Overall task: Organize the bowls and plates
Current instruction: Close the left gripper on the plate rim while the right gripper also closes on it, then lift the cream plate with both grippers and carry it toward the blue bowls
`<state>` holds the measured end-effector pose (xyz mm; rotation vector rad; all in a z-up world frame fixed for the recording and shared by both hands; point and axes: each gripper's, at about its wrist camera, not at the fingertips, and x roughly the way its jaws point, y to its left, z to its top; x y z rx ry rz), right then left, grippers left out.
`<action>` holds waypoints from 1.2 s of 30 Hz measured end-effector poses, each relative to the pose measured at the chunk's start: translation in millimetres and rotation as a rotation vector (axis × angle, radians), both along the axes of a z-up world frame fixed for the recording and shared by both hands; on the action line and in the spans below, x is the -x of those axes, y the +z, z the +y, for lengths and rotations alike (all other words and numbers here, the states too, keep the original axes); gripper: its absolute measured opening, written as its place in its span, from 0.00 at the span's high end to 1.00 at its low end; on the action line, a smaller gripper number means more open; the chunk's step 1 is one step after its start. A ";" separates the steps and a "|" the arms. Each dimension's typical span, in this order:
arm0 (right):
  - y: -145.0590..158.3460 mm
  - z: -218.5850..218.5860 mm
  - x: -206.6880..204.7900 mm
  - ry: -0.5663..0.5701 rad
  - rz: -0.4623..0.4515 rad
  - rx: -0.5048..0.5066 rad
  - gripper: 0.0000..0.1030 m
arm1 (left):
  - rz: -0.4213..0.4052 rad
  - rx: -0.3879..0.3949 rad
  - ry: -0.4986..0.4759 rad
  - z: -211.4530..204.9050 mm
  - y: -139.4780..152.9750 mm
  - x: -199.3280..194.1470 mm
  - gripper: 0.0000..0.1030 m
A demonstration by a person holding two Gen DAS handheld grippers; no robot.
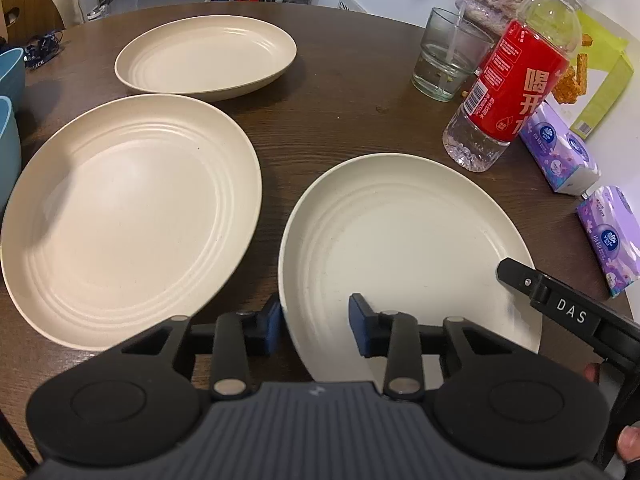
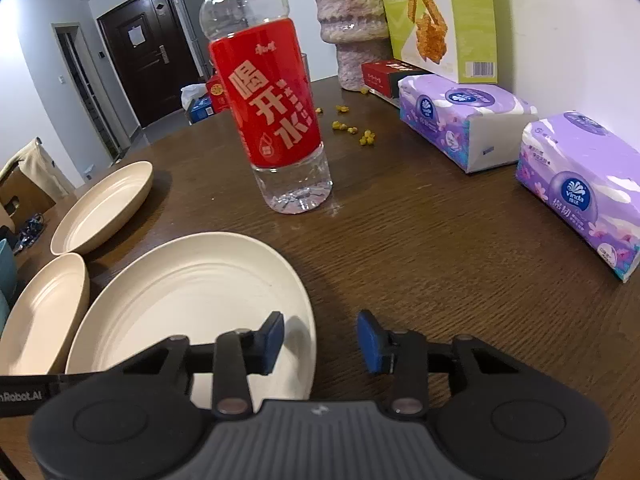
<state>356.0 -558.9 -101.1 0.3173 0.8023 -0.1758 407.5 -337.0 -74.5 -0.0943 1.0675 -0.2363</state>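
left gripper (image 1: 314,326): jaws apart, straddling the left rim of the near plate (image 1: 404,248), one blue pad outside the rim and one over the plate; no clamping shown.
right gripper (image 2: 320,342): jaws apart, straddling the right rim of the same plate, left pad over it, right pad over bare wood, holding nothing.
table (image 1: 340,120): dark brown wood, carrying everything below.
plates: three cream ones; near plate closest, middle plate (image 1: 128,220) to its left, far plate (image 1: 206,56) behind that, all apart.
bowls: blue ones (image 1: 10,120) at the left edge, mostly cut off.
tissue packs (image 2: 576,188): two purple, by the wall.
water bottle (image 2: 272,112): red label, upright, just behind the near plate.
glass (image 1: 448,56): clear, behind the bottle.
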 end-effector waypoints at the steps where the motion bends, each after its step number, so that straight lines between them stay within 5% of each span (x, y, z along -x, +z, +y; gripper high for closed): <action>1: -0.2 -0.4 -0.1 0.003 -0.001 -0.007 0.72 | -0.001 -0.001 -0.001 -0.2 0.0 -0.3 0.70; 8: -2.1 -3.6 2.2 0.003 -0.010 -0.061 0.87 | -0.015 -0.025 -0.015 -2.1 -0.3 -0.7 0.79; 36: 23.7 5.5 54.1 -0.025 -0.082 -0.083 0.92 | -0.113 -0.048 -0.075 8.8 29.3 34.2 0.83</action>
